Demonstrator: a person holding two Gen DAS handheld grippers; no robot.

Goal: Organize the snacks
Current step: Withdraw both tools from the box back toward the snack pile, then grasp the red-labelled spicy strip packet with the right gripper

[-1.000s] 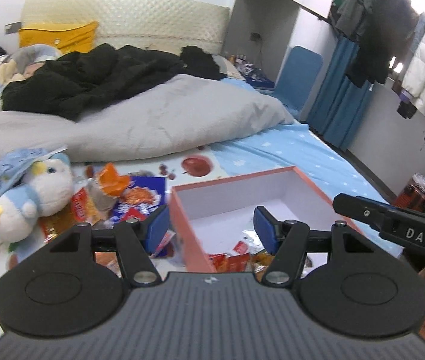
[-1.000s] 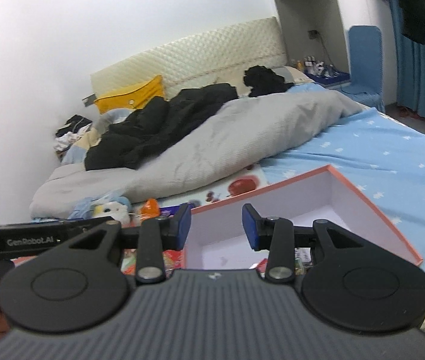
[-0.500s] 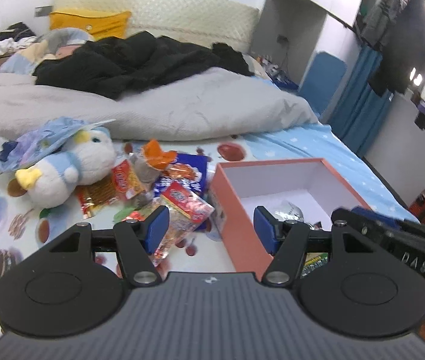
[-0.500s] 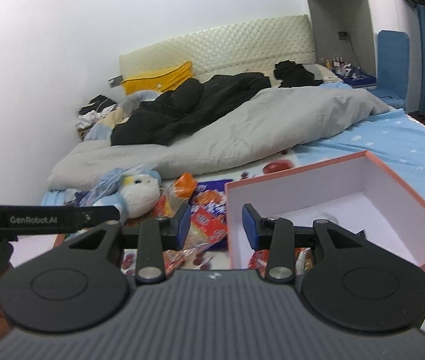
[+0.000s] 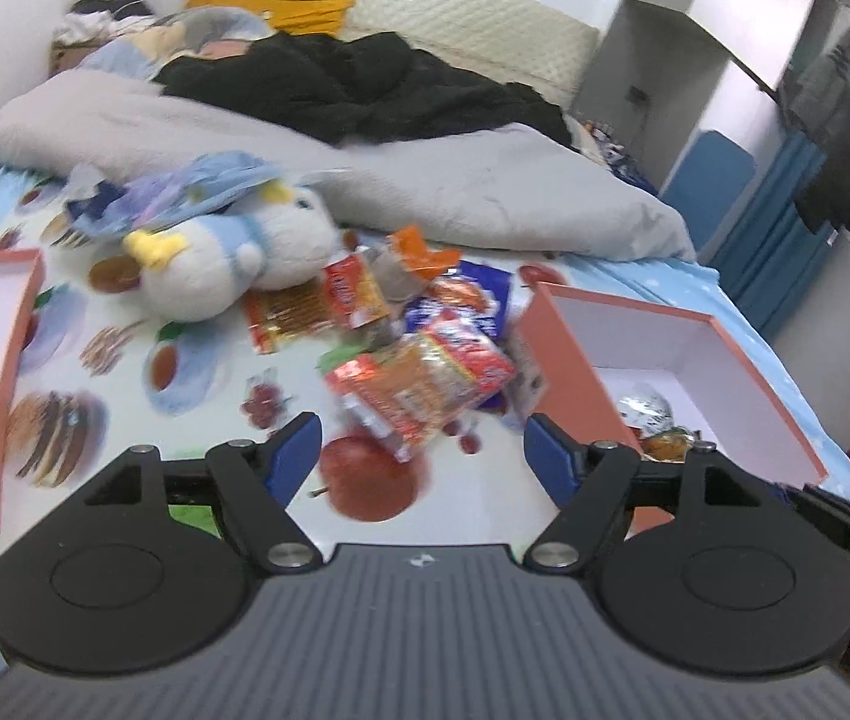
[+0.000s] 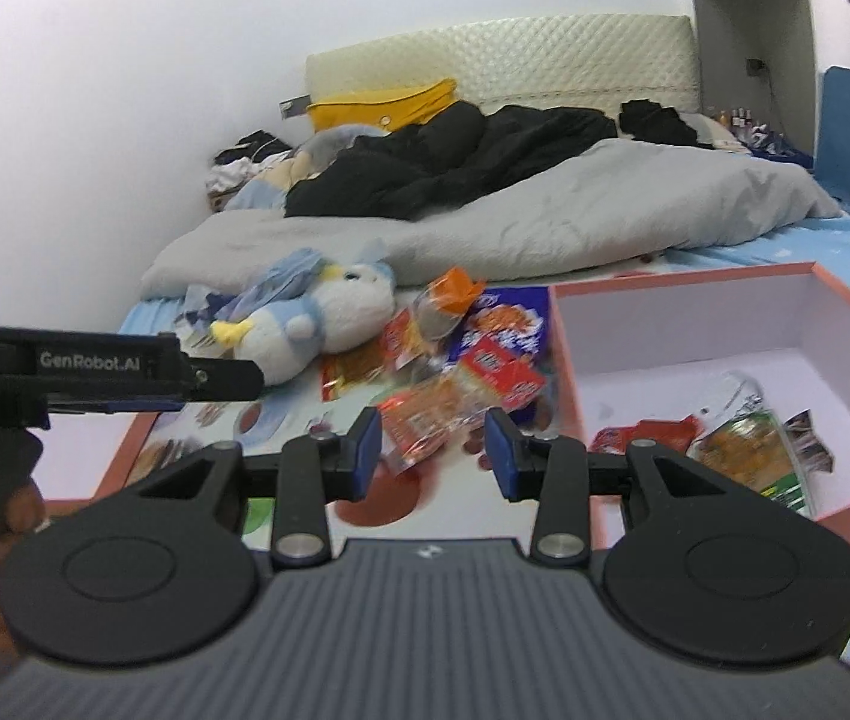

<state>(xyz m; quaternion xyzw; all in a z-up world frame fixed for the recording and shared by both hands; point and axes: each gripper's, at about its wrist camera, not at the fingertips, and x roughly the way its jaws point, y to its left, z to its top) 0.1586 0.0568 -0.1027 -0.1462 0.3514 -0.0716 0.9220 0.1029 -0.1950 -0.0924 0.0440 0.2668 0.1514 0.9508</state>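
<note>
The left gripper (image 5: 422,456) is being held wide open and empty above the fruit-print sheet (image 5: 197,414), and the right gripper (image 6: 432,450) is likewise being held open, nothing touched. A heap of snack packets (image 5: 419,354) is lying just left of the pink-rimmed box (image 6: 724,324), where a few packets (image 6: 748,450) are already resting. A plush penguin (image 5: 233,258) is lying left of the heap.
</note>
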